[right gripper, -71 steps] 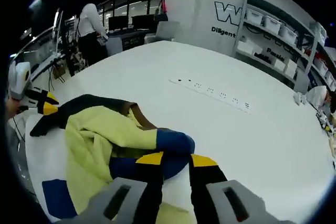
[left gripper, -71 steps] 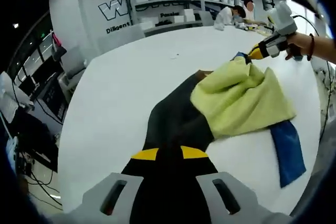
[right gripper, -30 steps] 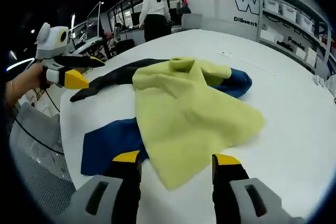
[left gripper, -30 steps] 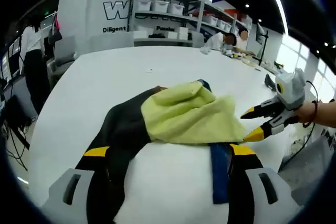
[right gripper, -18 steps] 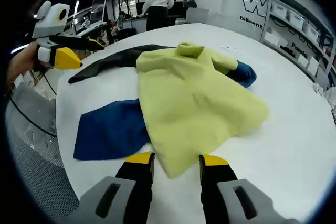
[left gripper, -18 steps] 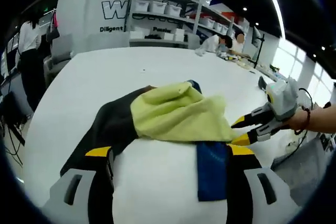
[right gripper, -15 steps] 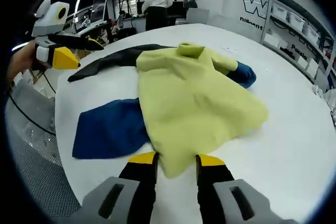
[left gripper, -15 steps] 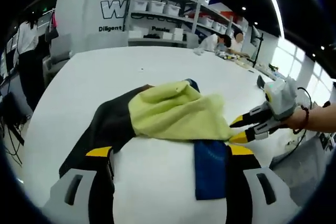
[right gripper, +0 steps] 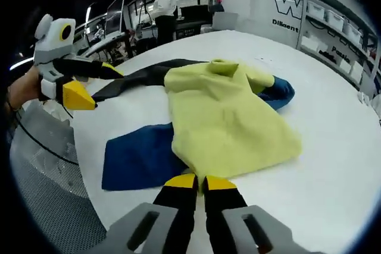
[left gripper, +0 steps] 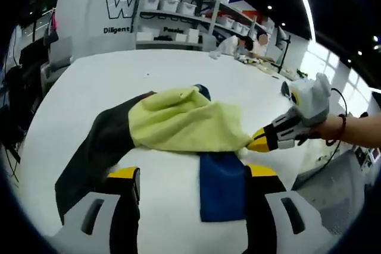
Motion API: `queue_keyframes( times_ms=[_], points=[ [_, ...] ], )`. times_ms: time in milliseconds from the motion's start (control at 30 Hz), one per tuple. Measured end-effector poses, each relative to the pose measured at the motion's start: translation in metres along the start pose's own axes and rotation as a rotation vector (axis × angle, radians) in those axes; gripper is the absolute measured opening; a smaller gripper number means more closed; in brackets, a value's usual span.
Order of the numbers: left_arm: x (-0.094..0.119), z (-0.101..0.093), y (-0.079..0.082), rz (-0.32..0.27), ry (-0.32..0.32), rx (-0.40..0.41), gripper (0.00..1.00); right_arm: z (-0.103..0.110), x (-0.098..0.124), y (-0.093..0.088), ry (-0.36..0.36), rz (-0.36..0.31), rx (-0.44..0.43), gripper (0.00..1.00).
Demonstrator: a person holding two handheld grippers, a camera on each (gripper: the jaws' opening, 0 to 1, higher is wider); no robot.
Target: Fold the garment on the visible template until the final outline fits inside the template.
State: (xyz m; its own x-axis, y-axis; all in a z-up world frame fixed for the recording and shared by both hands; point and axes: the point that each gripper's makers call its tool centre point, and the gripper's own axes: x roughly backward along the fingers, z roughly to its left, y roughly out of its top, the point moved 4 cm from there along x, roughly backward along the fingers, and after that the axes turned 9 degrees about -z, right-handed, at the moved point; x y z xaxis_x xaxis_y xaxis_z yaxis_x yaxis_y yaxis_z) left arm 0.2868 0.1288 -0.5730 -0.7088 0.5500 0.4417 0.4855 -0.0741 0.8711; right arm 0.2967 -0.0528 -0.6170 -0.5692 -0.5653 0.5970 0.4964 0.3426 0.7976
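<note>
Right now the white table [right gripper: 333,147] carries the garment [right gripper: 226,117], yellow panel over blue and black sleeves. My right gripper [right gripper: 199,184] has its jaws pressed together on the yellow hem's near corner; my left gripper [left gripper: 189,173] stands spread above the blue sleeve. Wall lettering is cut off: "W", "Diligent".

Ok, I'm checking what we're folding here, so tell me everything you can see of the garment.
The garment is soft and fleecy-looking, with a pale yellow body, one black sleeve and one blue sleeve. It lies crumpled and partly folded on the white table, sleeves spread flat. The right gripper pinches a corner of the yellow cloth; the left gripper hangs open above it.
</note>
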Motion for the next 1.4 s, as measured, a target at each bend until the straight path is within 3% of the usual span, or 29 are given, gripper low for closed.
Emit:
queue_keyframes(
  times_ms=[200, 267, 467, 667, 800, 1100, 1233, 1400],
  points=[
    [-0.006, -0.021, -0.005, 0.024, -0.076, 0.070, 0.59, 0.025, 0.007, 0.015, 0.073, -0.048, 0.026, 0.00],
    [-0.008, -0.032, -0.007, 0.038, -0.137, 0.117, 0.56, 0.033, 0.009, 0.019, 0.094, -0.059, 0.035, 0.00],
    [-0.015, -0.048, -0.006, 0.038, -0.213, 0.217, 0.49, 0.052, 0.011, 0.018, 0.159, -0.069, 0.088, 0.00],
    [-0.018, -0.061, -0.007, 0.053, -0.304, 0.301, 0.49, 0.067, 0.013, 0.018, 0.221, -0.084, 0.112, 0.00],
    [-0.021, -0.063, -0.014, 0.074, -0.319, 0.338, 0.45, 0.082, 0.016, 0.020, 0.275, -0.110, 0.171, 0.00],
    [-0.015, -0.062, -0.014, 0.083, -0.335, 0.419, 0.40, 0.088, 0.020, 0.026, 0.276, -0.149, 0.208, 0.00],
    [-0.012, -0.062, -0.015, 0.091, -0.342, 0.513, 0.39, 0.089, 0.021, 0.029, 0.266, -0.170, 0.242, 0.00],
    [-0.013, -0.066, -0.015, 0.084, -0.378, 0.603, 0.28, 0.089, 0.019, 0.030, 0.263, -0.173, 0.243, 0.00]
  ],
)
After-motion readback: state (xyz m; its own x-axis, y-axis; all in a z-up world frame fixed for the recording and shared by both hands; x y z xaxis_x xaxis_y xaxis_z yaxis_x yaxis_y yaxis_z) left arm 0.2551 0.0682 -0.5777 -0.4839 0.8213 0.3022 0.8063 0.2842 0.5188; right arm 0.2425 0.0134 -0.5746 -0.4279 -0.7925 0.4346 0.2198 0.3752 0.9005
